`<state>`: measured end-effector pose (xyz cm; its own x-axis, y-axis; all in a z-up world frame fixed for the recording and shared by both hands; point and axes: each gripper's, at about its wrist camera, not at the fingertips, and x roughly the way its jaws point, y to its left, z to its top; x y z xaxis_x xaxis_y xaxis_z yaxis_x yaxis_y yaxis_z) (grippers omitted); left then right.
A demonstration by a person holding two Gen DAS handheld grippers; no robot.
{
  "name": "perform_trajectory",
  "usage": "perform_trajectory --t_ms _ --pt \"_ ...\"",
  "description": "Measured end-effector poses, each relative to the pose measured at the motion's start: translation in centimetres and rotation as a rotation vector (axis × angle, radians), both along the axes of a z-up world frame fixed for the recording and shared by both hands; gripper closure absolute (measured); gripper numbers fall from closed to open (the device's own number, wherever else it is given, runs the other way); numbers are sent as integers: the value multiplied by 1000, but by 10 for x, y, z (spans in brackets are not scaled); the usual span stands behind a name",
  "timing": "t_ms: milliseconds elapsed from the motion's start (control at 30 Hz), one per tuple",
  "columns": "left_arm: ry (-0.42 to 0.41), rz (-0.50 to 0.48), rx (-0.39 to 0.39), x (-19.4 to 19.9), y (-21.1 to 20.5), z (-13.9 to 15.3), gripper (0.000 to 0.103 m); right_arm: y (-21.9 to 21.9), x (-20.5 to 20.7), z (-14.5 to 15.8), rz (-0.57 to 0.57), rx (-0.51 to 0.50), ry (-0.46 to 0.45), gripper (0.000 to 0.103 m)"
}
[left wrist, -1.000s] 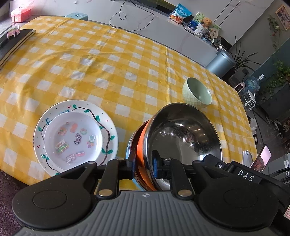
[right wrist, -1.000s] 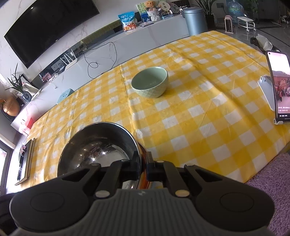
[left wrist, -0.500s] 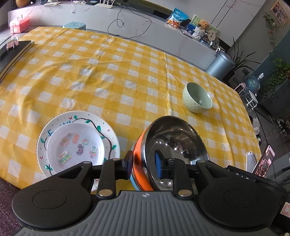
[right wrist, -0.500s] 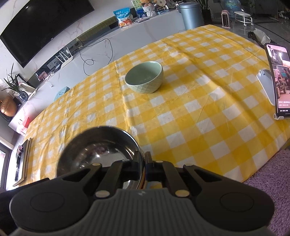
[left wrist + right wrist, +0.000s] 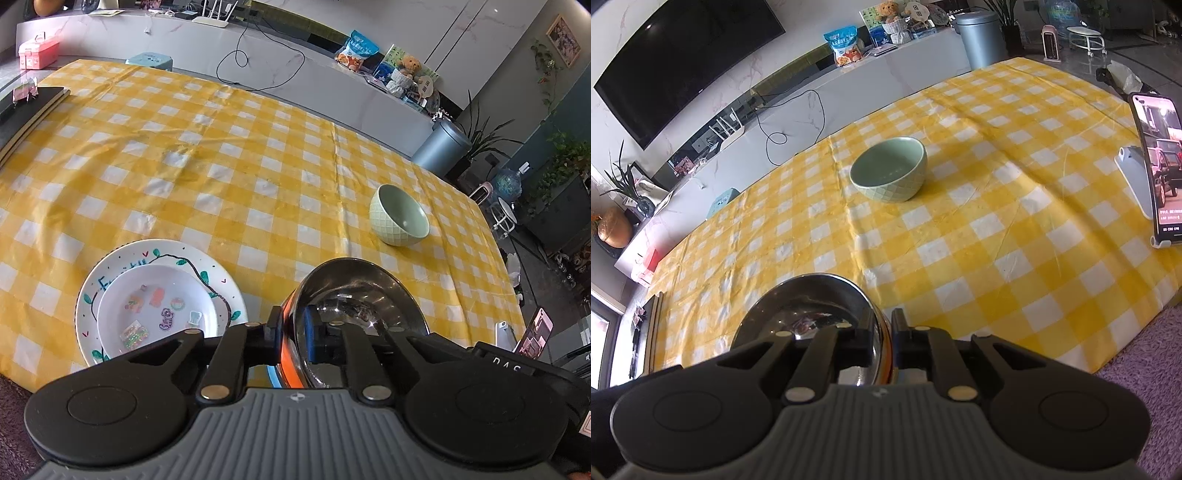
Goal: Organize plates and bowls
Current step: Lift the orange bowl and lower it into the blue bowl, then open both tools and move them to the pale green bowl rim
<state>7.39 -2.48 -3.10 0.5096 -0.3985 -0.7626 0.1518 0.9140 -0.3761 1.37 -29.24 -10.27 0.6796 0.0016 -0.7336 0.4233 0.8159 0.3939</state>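
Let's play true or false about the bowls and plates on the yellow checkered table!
1. Both hand-held grippers pinch the rim of the shiny metal bowl. True: left hand-held gripper, right hand-held gripper.
2. The green bowl is upside down. False: it sits upright, open side up.
3. A smaller plate lies on the bigger painted plate. True.
4. The green bowl is stacked on the plates. False: it stands alone on the tablecloth.
5. The phone lies flat. False: it stands upright.

Both tongs, left and right, clamped, nearly closed.
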Motion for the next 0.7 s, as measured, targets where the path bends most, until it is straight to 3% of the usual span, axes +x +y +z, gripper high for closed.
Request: perform_trajectory --t_ms 267,400,500,567,700 --pt "9 0 0 1 3 -4 95 2 0 -1 10 -6 -3 97" --pt "-29 4 -15 -2 4 8 87 0 -3 4 1 -5 -34 91" --pt "-57 -11 14 -2 1 15 84 0 -3 11 14 -25 -58 61" --pt "-65 -23 38 -2 -1 19 84 0 -4 16 15 -53 -78 59" --pt "-81 -47 73 1 -7 25 80 -1 -6 25 34 -110 -118 38"
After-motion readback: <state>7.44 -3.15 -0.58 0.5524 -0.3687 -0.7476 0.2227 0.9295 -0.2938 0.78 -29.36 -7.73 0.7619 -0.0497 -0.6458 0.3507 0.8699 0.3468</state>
